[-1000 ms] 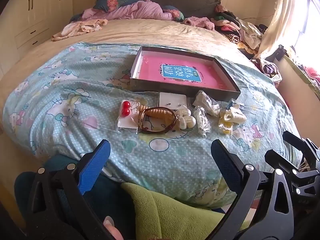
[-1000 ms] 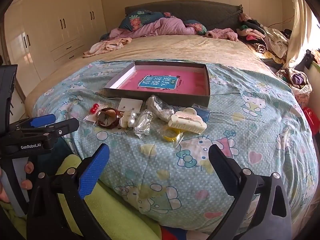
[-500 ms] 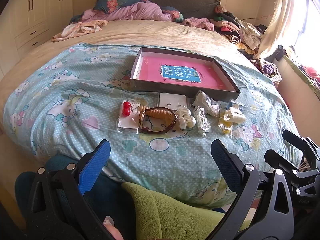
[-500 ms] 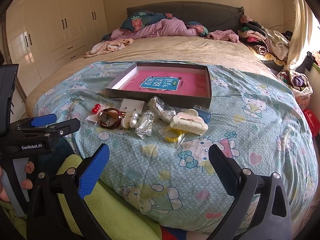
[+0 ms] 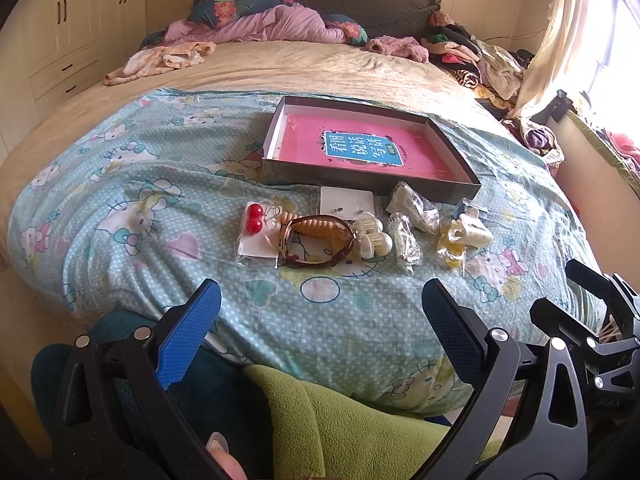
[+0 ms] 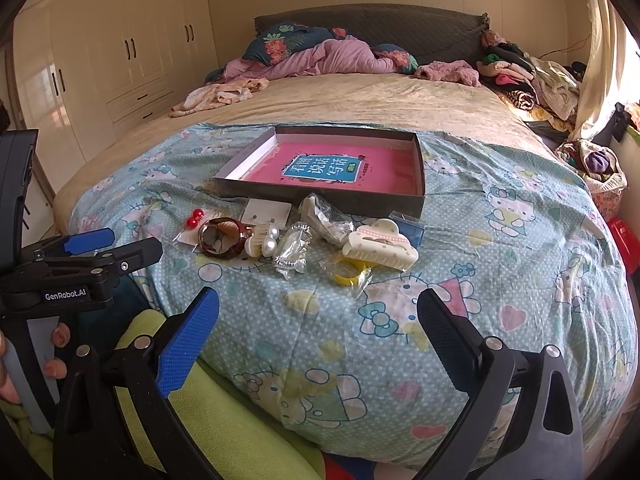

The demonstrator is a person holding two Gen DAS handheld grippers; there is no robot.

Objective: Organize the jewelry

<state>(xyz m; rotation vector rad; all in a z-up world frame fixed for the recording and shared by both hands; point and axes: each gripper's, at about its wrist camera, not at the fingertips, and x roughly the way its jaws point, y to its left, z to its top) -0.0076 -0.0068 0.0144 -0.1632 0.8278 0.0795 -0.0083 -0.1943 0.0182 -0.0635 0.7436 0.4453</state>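
Observation:
A shallow grey box [image 5: 360, 179] [image 6: 320, 199] with a pink book in it lies on the bed. In front of it lies a row of jewelry: red bead earrings [image 5: 255, 218] [image 6: 195, 217], a brown bangle [image 5: 316, 241] [image 6: 222, 238], pearl clips [image 5: 374, 238] [image 6: 264, 242], small plastic bags [image 5: 406, 240] [image 6: 292, 256], a cream claw hair clip [image 6: 380, 245] [image 5: 468, 232] and a yellow ring [image 6: 348, 274]. My left gripper [image 5: 320, 332] is open and empty, short of the bangle. My right gripper [image 6: 318, 336] is open and empty, short of the hair clip.
The bed has a Hello Kitty blanket [image 5: 120, 200] [image 6: 520, 240]. Clothes are piled at the head [image 5: 280, 24] and far right [image 6: 532, 80]. A wardrobe [image 6: 100, 60] stands on the left. The person's green-clad lap [image 5: 340, 420] is under the grippers.
Both grippers have shifted only slightly; the view has crept a little closer to the bed. Nothing on the bed has moved.

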